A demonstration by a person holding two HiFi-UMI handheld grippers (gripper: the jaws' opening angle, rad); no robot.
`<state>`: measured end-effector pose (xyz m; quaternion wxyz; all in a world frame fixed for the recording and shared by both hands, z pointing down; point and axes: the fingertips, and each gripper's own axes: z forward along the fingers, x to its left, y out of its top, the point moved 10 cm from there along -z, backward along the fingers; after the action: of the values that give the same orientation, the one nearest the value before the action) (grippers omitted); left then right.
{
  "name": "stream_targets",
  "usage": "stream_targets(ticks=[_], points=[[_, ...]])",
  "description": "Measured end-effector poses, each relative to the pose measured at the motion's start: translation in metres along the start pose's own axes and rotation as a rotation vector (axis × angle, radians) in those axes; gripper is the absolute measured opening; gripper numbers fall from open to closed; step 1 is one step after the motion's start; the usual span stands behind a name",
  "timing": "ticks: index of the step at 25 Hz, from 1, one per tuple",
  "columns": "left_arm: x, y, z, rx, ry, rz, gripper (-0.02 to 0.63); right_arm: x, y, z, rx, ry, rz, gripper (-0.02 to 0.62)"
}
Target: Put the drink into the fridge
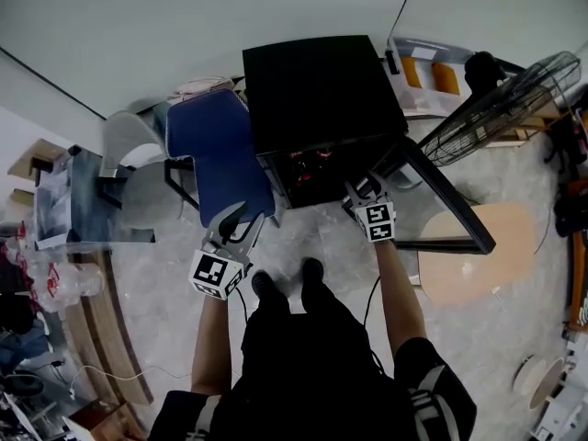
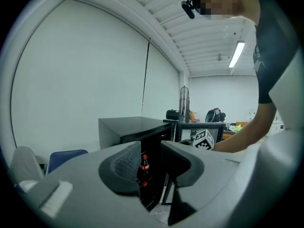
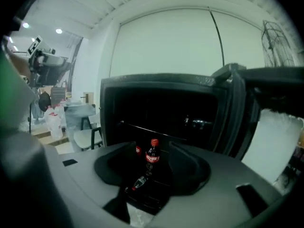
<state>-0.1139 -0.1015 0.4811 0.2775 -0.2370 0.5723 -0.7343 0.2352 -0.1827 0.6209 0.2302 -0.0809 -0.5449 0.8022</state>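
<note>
A black mini fridge (image 1: 317, 85) stands in front of me with its door (image 1: 446, 196) swung open to the right. Inside, a cola bottle (image 3: 152, 156) with a red cap stands upright, a second one (image 3: 137, 150) stands behind it, and a third (image 3: 138, 182) lies lower down. My right gripper (image 1: 360, 191) is at the fridge's opening. Its jaws are open and empty, and the bottles show beyond the gap. My left gripper (image 1: 241, 220) hangs back over the blue chair, open and holding nothing. In the left gripper view a bottle (image 2: 144, 165) shows far off in the fridge (image 2: 123, 127).
A blue chair (image 1: 211, 154) and a white chair (image 1: 129, 145) stand left of the fridge. A floor fan (image 1: 501, 108) and a storage box (image 1: 427, 76) are at the back right. A beige round board (image 1: 478, 251) lies right of the door. A cluttered glass table (image 1: 55, 274) is at far left.
</note>
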Motion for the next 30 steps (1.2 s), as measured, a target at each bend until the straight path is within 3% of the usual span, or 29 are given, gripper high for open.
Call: stream_targets(ticks=[12, 23, 30], points=[[-0.003, 0.003, -0.008, -0.021, -0.071, 0.011, 0.073, 0.025, 0.032, -0.083, -0.109, -0.034, 0.025, 0.002], [0.004, 0.004, -0.021, -0.021, -0.172, 0.023, 0.002, 0.077, 0.046, -0.126, -0.081, -0.025, -0.003, 0.000], [0.016, 0.000, -0.028, -0.010, -0.226, 0.033, 0.000, 0.099, 0.045, -0.146, -0.069, -0.087, -0.002, 0.000]])
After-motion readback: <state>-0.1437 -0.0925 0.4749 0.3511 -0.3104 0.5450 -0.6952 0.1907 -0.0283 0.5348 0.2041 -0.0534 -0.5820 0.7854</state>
